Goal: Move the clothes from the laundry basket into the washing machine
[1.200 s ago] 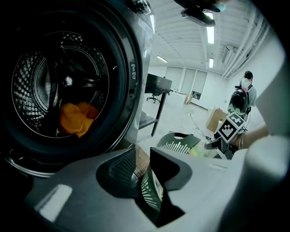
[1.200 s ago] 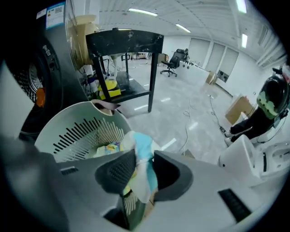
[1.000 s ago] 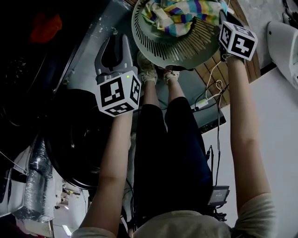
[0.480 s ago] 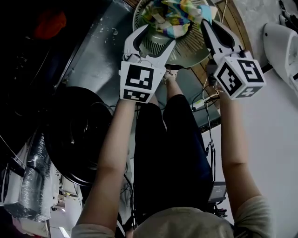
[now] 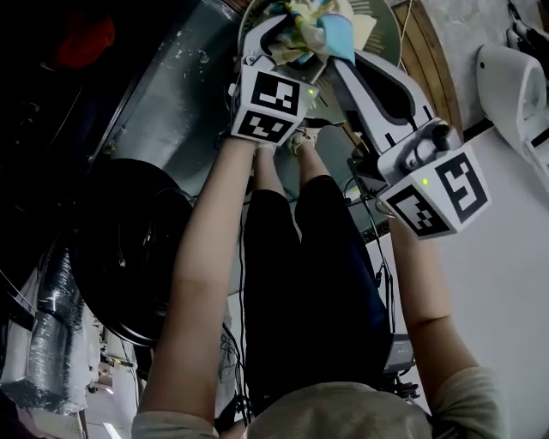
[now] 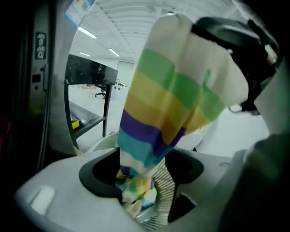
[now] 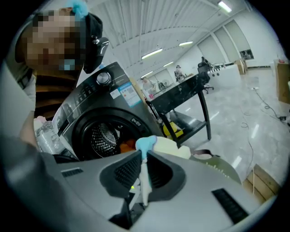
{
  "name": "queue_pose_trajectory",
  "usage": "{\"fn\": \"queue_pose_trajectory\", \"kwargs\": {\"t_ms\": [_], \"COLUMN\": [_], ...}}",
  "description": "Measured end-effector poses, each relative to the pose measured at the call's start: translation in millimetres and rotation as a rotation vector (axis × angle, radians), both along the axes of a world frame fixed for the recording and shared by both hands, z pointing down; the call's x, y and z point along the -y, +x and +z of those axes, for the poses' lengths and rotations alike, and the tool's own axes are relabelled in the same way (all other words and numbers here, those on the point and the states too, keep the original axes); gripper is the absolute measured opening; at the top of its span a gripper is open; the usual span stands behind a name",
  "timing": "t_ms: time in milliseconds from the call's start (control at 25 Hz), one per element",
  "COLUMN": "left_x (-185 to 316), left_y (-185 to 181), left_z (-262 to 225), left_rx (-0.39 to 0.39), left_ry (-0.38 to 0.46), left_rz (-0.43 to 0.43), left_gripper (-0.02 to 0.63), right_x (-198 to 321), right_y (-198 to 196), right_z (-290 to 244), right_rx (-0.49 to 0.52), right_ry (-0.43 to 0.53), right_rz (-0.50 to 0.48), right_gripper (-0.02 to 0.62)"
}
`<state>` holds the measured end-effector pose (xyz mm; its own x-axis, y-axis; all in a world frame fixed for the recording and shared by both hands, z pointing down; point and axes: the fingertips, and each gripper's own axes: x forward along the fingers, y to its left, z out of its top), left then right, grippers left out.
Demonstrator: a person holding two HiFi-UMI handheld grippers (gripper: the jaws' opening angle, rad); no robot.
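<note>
The striped, many-coloured cloth (image 5: pixel 316 19) hangs out of the round slatted laundry basket (image 5: pixel 380 19). My right gripper (image 5: pixel 336 53) is shut on a thin fold of the cloth (image 7: pixel 146 144), lifted above the basket. In the left gripper view the cloth (image 6: pixel 158 118) dangles down between the jaws into the basket (image 6: pixel 161 210). My left gripper (image 5: pixel 281 33) reaches into the basket beside the cloth. Its jaws have just been opening and stand wide, with the pads not pressing on the cloth. The grey washing machine (image 7: pixel 97 122) stands open, with an orange garment (image 7: pixel 128 146) in the drum.
The machine's round dark door (image 5: pixel 129 249) hangs open at lower left, and its grey body (image 5: pixel 171 94) lies left of the basket. A white appliance (image 5: pixel 515 77) stands at right. Cables (image 5: pixel 377 184) trail by the person's legs. A black table (image 7: pixel 181 97) stands behind.
My left gripper swung from beside the machine up to the basket, and its jaws opened. The right gripper drew back from the basket rim and rose, pulling the striped cloth up.
</note>
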<state>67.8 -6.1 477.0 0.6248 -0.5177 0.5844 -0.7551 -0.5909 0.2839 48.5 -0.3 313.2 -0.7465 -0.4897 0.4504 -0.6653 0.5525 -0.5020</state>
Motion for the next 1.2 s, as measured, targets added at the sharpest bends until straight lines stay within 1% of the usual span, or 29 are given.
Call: {"fn": "queue_pose_trajectory", "kwargs": {"t_ms": [40,80,120,160,280,400,480,520,600,680,760,840,920,1000,1040,1120,1200], "left_x": [2.5,4.2,5.1,4.8,-3.6,-14.6,-23.4,-29.0,-42.9,-57.9,-69.9,-76.7,-81.7,-87.1,-89.5,-93.4,-96.6], "left_y": [3.2,5.0,4.8,3.1,-9.8,-43.0,-67.1,-77.1,-93.3,-107.6,-124.3,-143.4,-158.1,-165.9,-167.9,-170.0,-172.4], "left_z": [-1.0,-2.1,-2.7,-2.7,-4.8,-17.6,-31.7,-39.0,-52.1,-63.4,-72.5,-78.6,-80.9,-80.5,-79.1,-74.1,-69.1], "left_rx": [-0.043,-0.067,-0.070,-0.063,-0.040,0.028,0.057,0.063,0.080,0.107,0.126,0.135,0.142,0.129,0.118,0.103,0.110], "left_ry": [-0.004,-0.004,0.000,0.004,-0.013,-0.001,-0.005,-0.020,-0.065,-0.097,-0.121,-0.144,-0.161,-0.180,-0.190,-0.207,-0.215], "left_rz": [-0.012,-0.020,-0.029,-0.038,-0.052,-0.098,-0.138,-0.153,-0.173,-0.189,-0.235,-0.310,-0.372,-0.414,-0.428,-0.442,-0.443], "left_gripper": [0.316,0.291,0.141,0.018,0.017,0.017,0.017,0.017,0.017,0.017,0.017,0.017,0.017,0.017,0.017,0.017,0.017], "right_x": [-1.0,-1.3,-0.9,0.3,5.2,1.5,-5.1,-9.6,-20.8,-33.4,-43.7,-48.0,-46.2,-42.3,-40.1,-36.6,-35.3], "right_y": [1.7,5.0,9.9,15.8,33.1,36.7,27.6,20.5,4.8,-8.5,-16.2,-16.8,-10.4,-0.8,4.0,12.9,20.8], "right_z": [3.9,8.2,12.2,15.8,30.3,58.6,77.1,84.2,95.0,103.9,113.9,130.1,157.6,193.3,211.9,246.7,276.7], "right_rx": [-0.012,-0.025,-0.038,-0.050,-0.090,-0.106,-0.086,-0.072,-0.046,-0.027,-0.027,-0.051,-0.107,-0.169,-0.193,-0.225,-0.251], "right_ry": [-0.003,-0.007,-0.011,-0.013,-0.036,-0.127,-0.187,-0.212,-0.259,-0.299,-0.322,-0.332,-0.348,-0.387,-0.415,-0.480,-0.530], "right_rz": [-0.005,-0.001,0.008,0.021,0.057,0.055,0.022,-0.002,-0.050,-0.079,-0.088,-0.095,-0.104,-0.101,-0.089,-0.050,-0.011], "right_gripper": [0.039,0.038,0.039,0.040,0.040,0.040,0.046,0.055,0.092,0.141,0.144,0.144,0.144,0.146,0.155,0.205,0.226]}}
